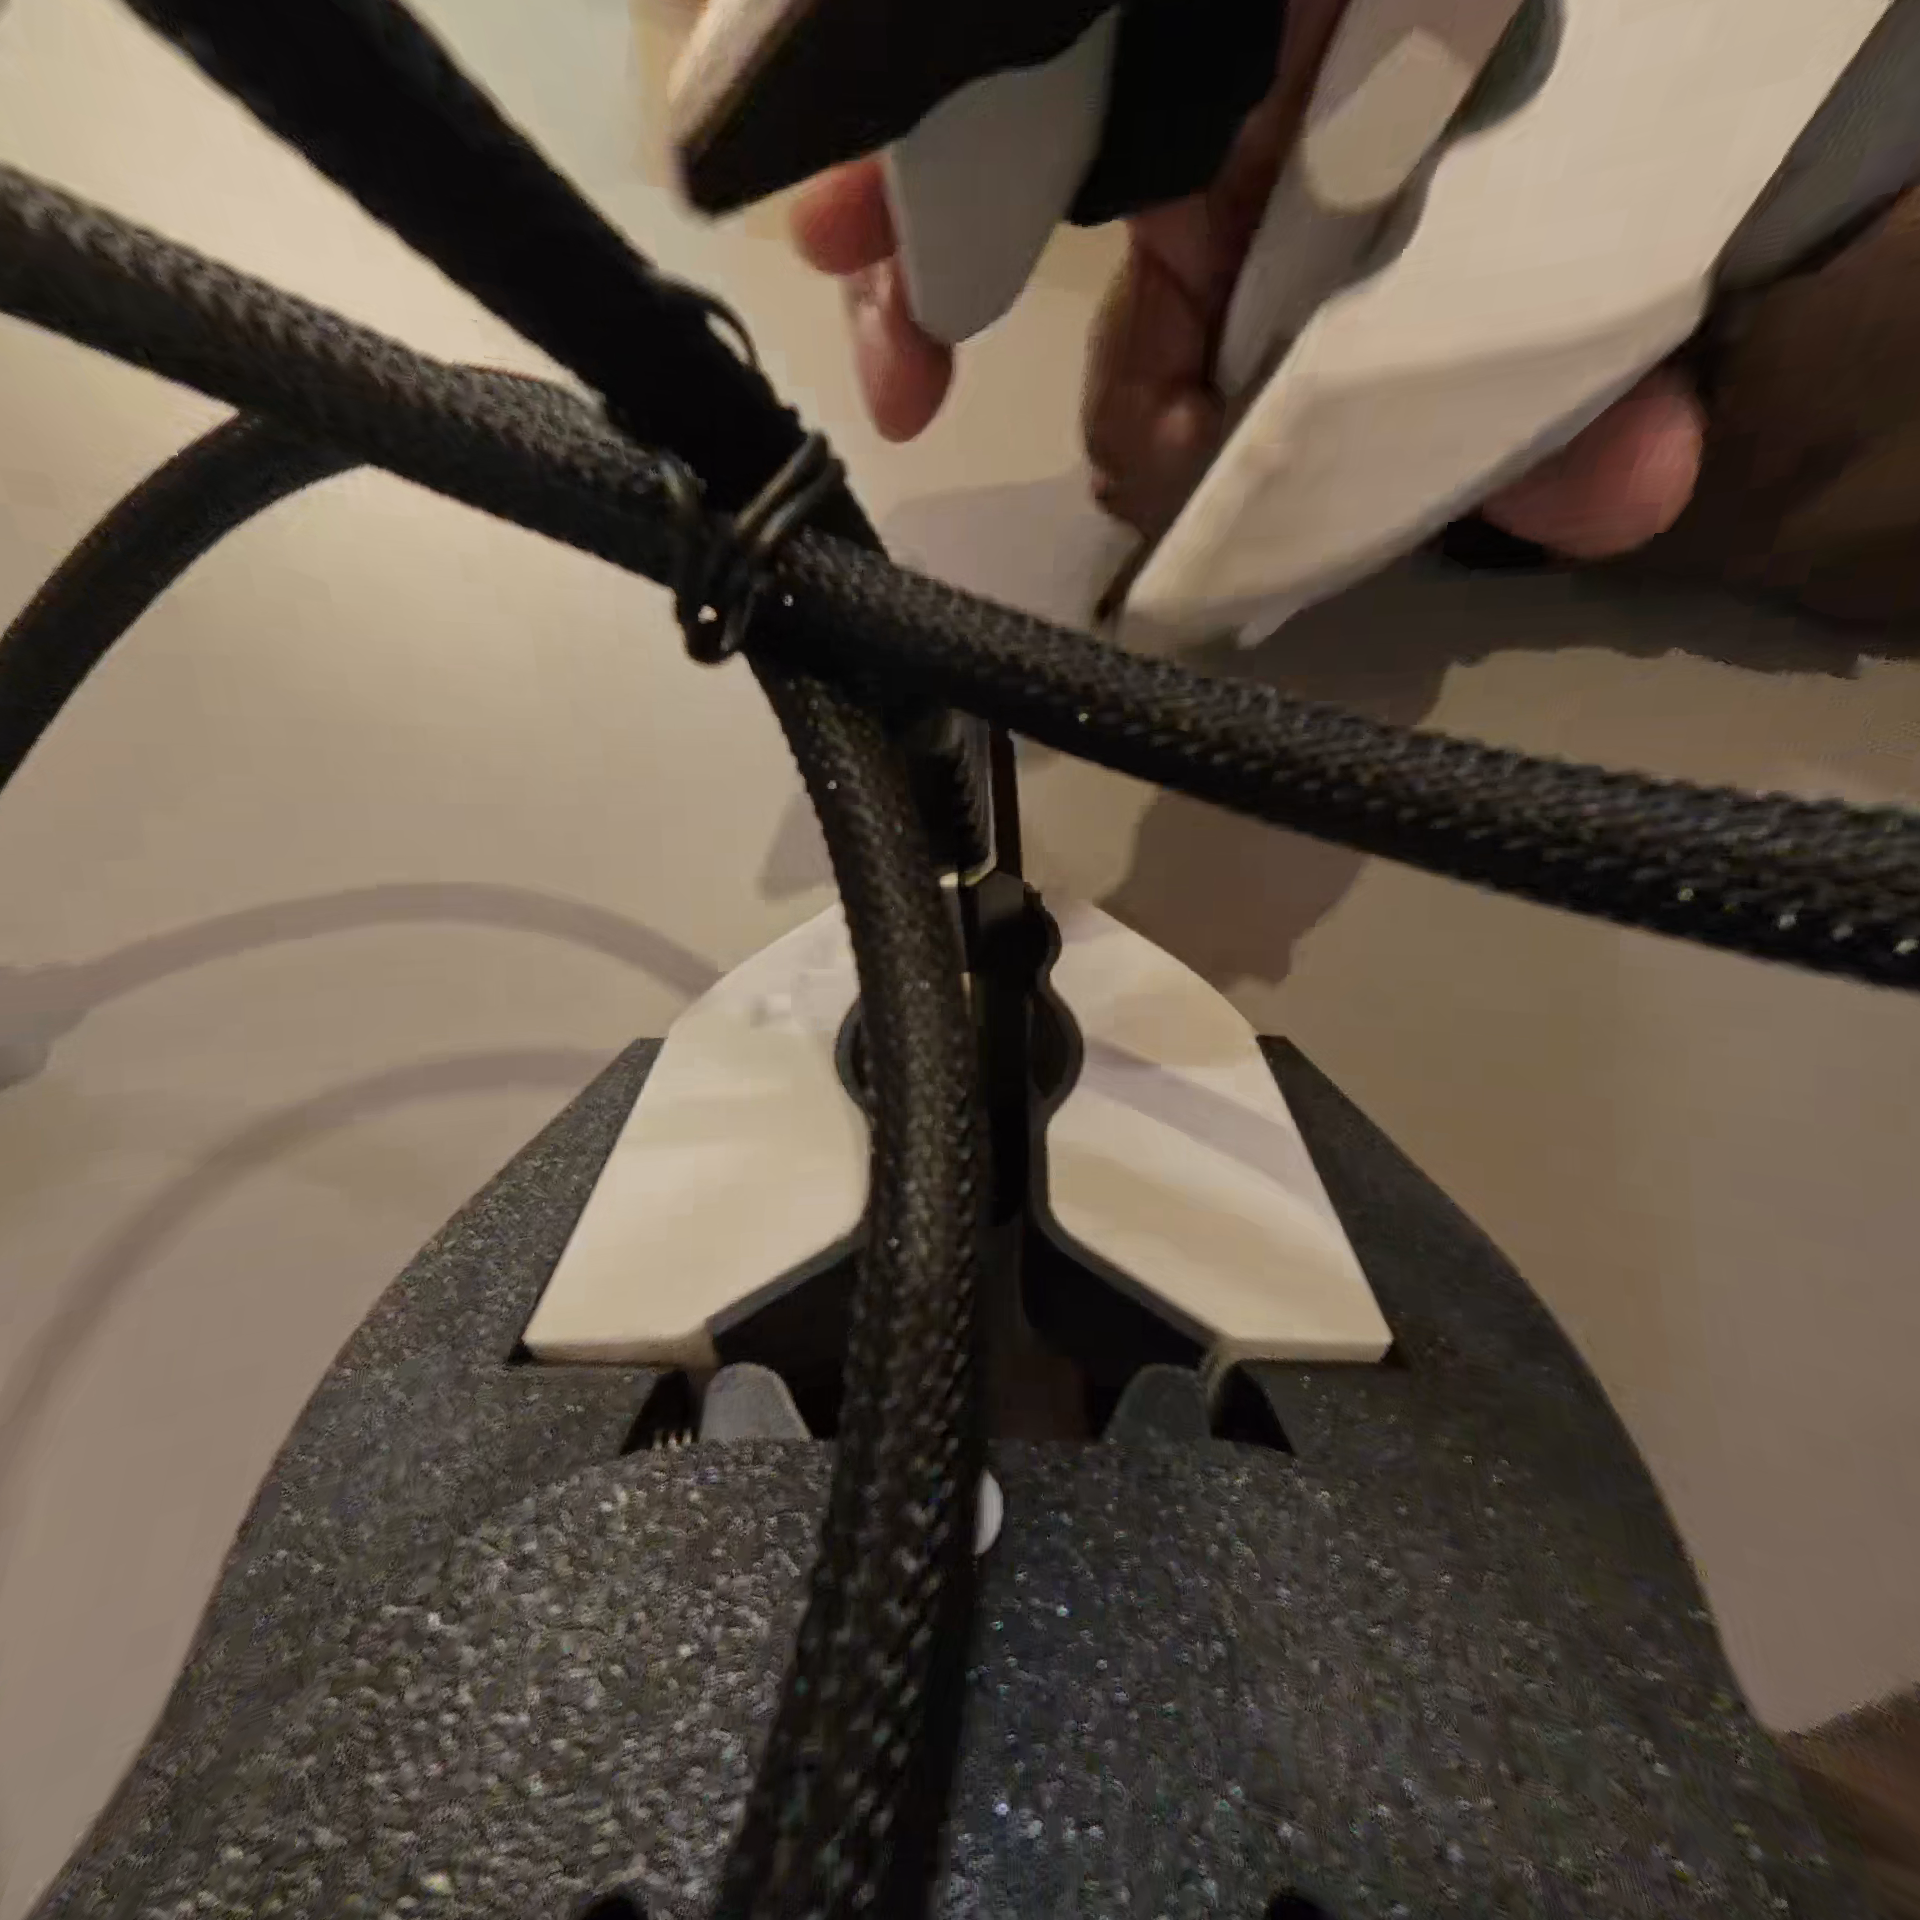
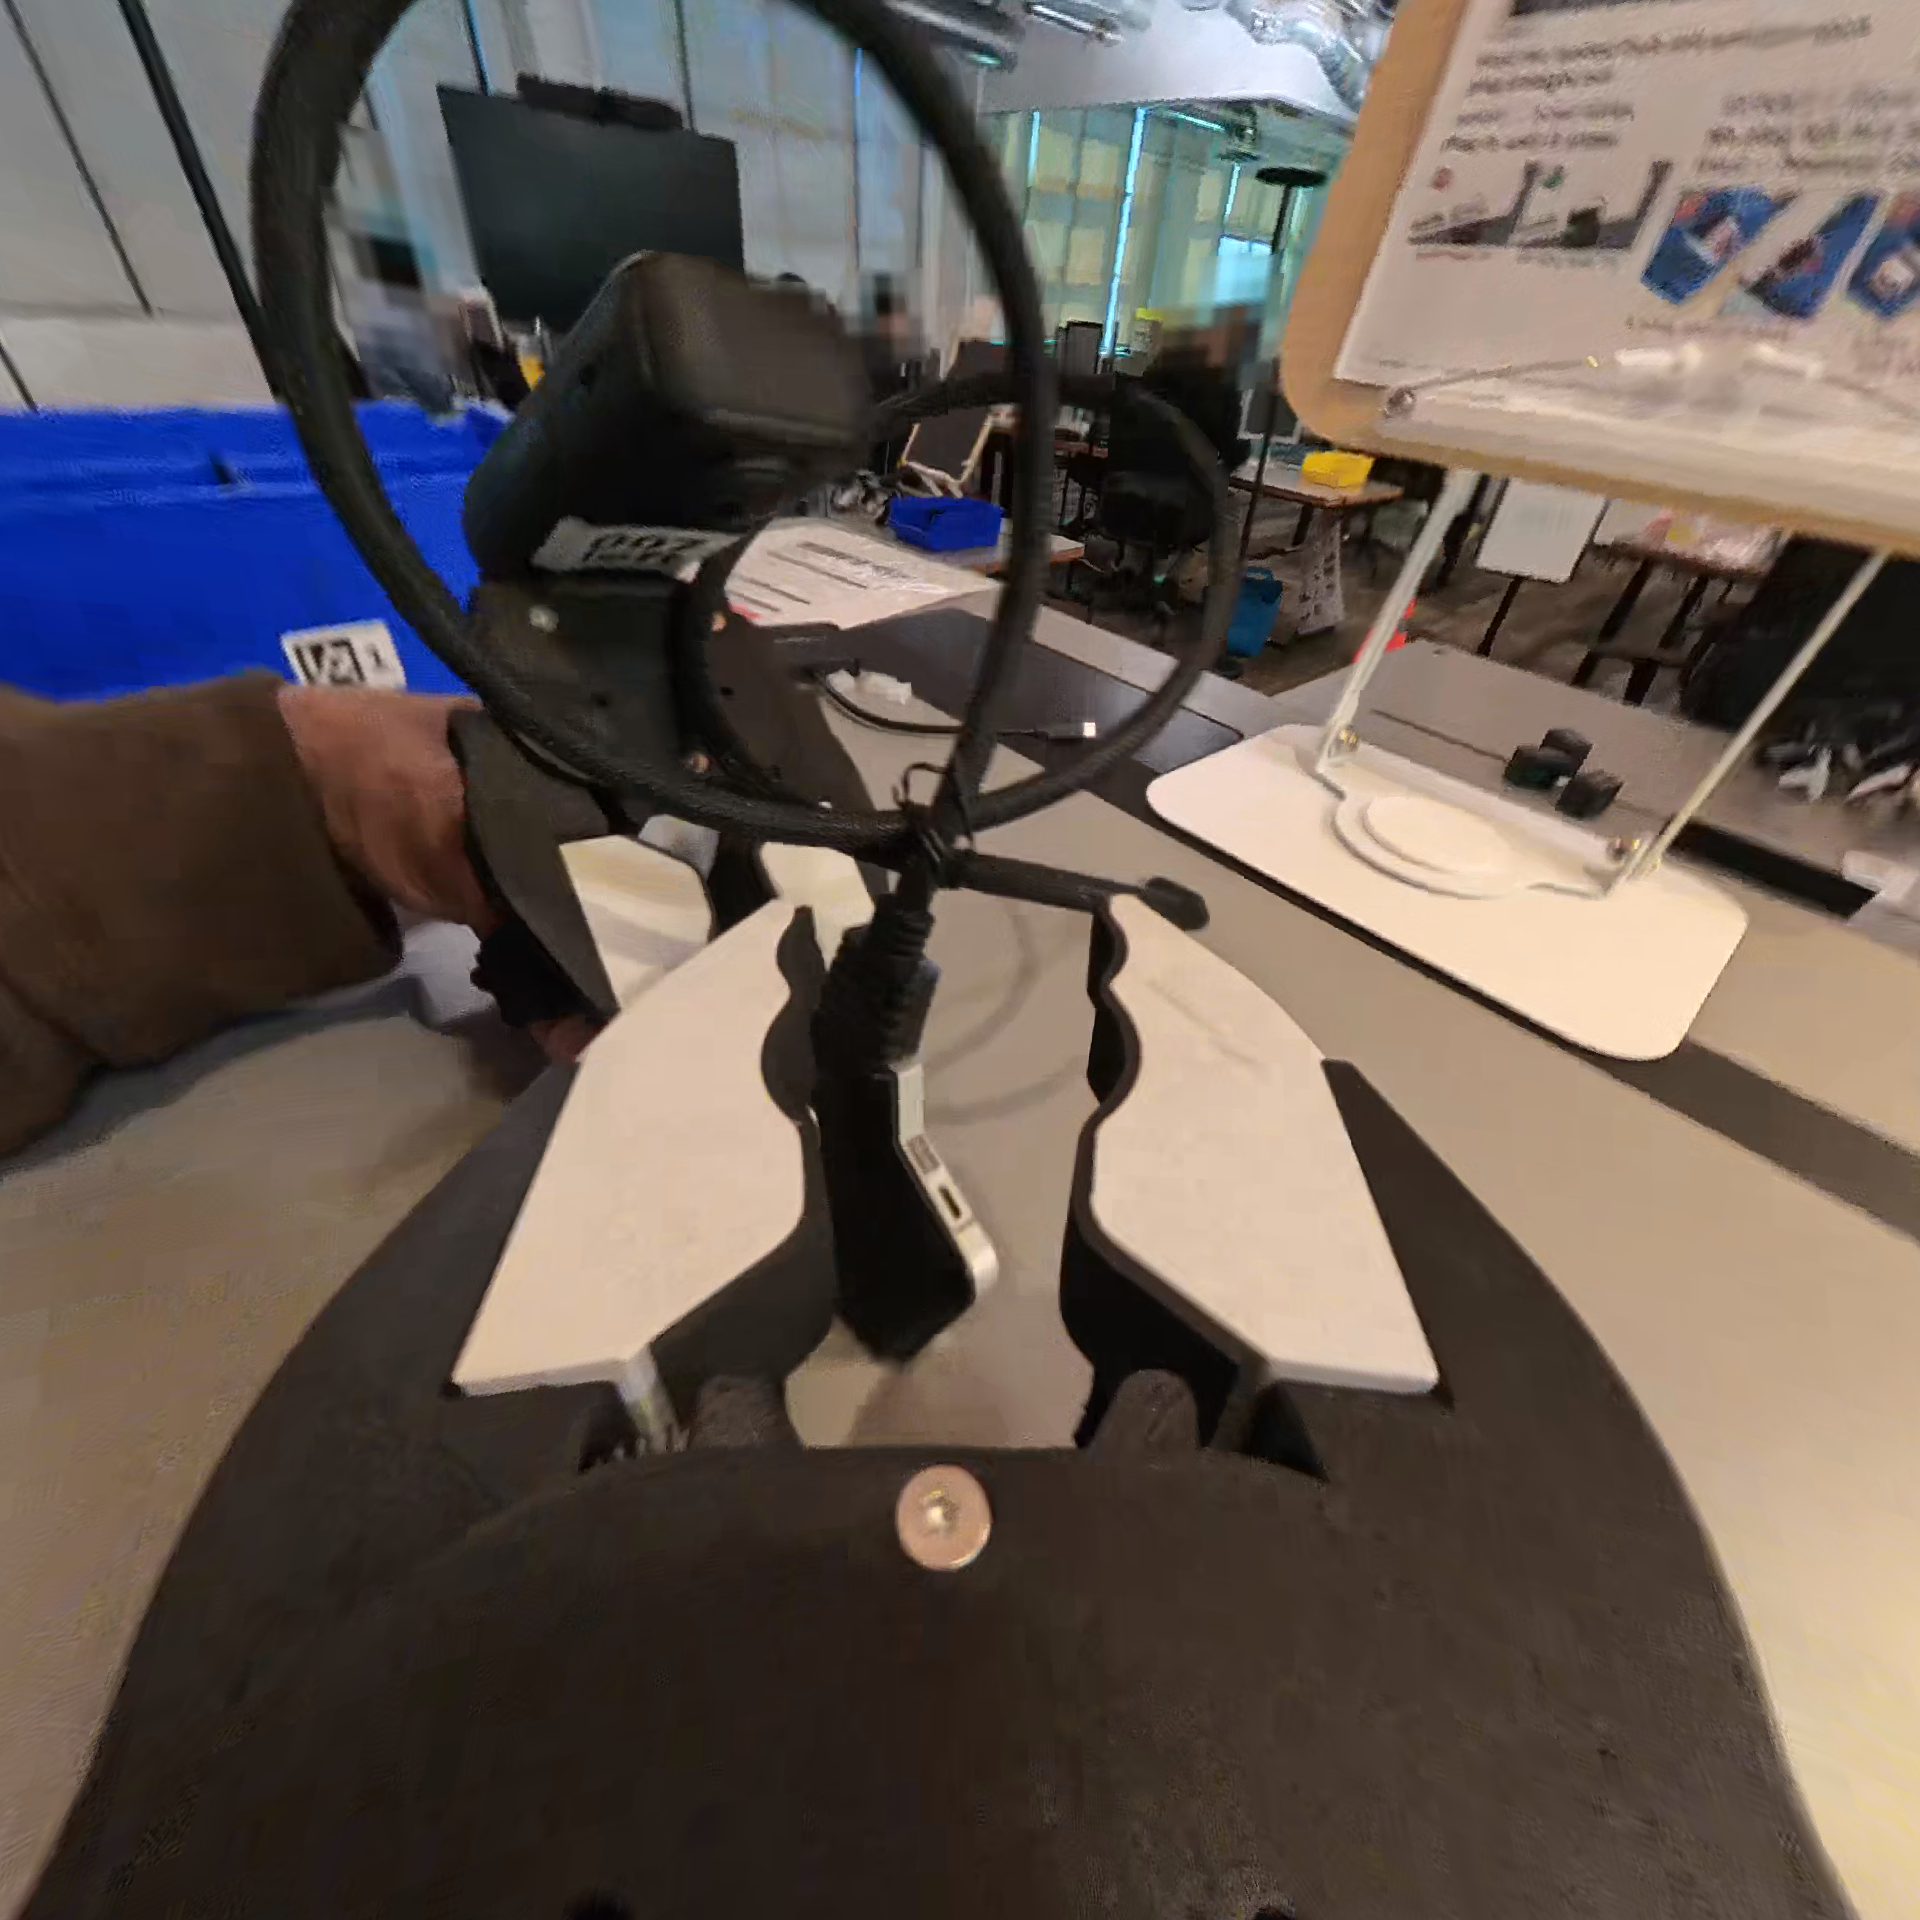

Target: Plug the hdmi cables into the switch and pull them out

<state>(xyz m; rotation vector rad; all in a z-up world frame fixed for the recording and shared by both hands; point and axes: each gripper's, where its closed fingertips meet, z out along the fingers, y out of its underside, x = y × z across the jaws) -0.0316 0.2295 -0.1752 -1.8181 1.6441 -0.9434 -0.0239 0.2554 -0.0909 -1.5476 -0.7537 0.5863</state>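
In the left wrist view my left gripper [image 1: 956, 935] is shut on a black braided cable [image 1: 914, 1091] that runs up between its white fingers to a wire tie [image 1: 769, 520] binding the coil. One finger of the right gripper [image 1: 966, 229] and a person's hand show at the top right. In the right wrist view my right gripper [image 2: 966, 935] is open. A black connector block with a white edge [image 2: 914, 1195] hangs between its fingers, close against the left one, with a gap to the right pad. The cable loop [image 2: 312, 416] rises above it. The left gripper [image 2: 727, 873] and a hand [image 2: 384, 790] are at the left.
A clipboard with a printed sheet [image 2: 1610, 208] stands on a clear stand with a white base [image 2: 1455, 904] at the right. Small black cubes [image 2: 1558, 769] lie behind it. A blue bin [image 2: 156, 540] is at the far left. The grey table [image 2: 1558, 1299] lies below. The left gripper's tips are roughly 8 cm from the right gripper's.
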